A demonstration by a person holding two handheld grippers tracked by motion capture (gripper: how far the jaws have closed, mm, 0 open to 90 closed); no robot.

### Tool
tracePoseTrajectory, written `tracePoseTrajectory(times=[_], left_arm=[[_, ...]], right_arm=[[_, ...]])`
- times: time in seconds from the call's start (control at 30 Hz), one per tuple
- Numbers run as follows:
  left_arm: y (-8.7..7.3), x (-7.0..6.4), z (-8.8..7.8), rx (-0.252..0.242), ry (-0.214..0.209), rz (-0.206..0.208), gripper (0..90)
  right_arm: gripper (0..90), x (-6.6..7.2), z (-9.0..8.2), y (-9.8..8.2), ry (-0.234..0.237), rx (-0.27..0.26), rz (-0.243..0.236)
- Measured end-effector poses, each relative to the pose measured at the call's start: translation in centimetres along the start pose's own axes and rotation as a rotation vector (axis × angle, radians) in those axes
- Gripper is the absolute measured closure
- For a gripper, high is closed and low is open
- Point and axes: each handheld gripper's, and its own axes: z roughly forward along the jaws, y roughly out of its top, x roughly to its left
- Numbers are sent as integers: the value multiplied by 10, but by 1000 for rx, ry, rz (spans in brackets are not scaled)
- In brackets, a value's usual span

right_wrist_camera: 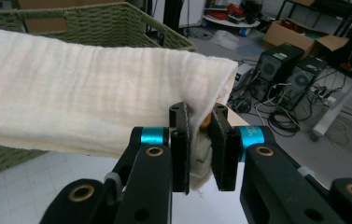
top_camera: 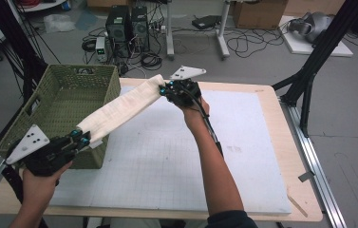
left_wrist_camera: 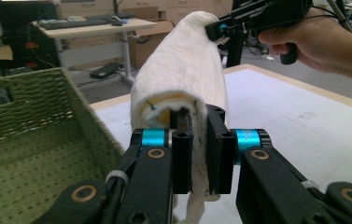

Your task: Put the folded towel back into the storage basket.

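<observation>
A folded cream cloth (top_camera: 119, 108) stretches in the air between both grippers, above the table's left half. My left gripper (top_camera: 80, 137) is shut on its near end by the basket's front corner; its own view has the cloth (left_wrist_camera: 183, 70) pinched between the jaws of the left gripper (left_wrist_camera: 201, 149). At the table's far edge my right gripper (top_camera: 163, 90) is shut on the cloth's other end; in its own view the cloth (right_wrist_camera: 94, 107) runs off to the left from the right gripper (right_wrist_camera: 204, 144). That gripper (left_wrist_camera: 213, 30) also shows in the left gripper view.
A green woven basket (top_camera: 58, 102) stands on the table's left side, open and with nothing visible inside. A white gridded mat (top_camera: 191, 156) covers the wooden table (top_camera: 305, 190). Computers and cables (top_camera: 129, 28) lie on the floor beyond.
</observation>
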Motion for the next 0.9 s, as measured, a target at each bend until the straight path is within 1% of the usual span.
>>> tracePoseTrajectory(times=[0.1,0.3,0.4,0.53,0.73,0.9], left_arm=[[1,8,-8,-7,24,-3,818],[3,21,-21,-13,62,-7,818],[4,27,-27,-14,81,-7,818],[5,36,-35,-11,105,-8,818],[3,48,-47,-10,141,-17,818],[1,56,-54,-9,167,-29,818]], right_arm=[[803,5,12,10,13,-6,-18],[803,14,33,25,38,-5,-33],[803,18,42,31,50,-15,-37],[803,24,53,38,68,-22,-38],[803,32,70,50,93,-27,-56],[803,41,83,56,106,-29,-53]])
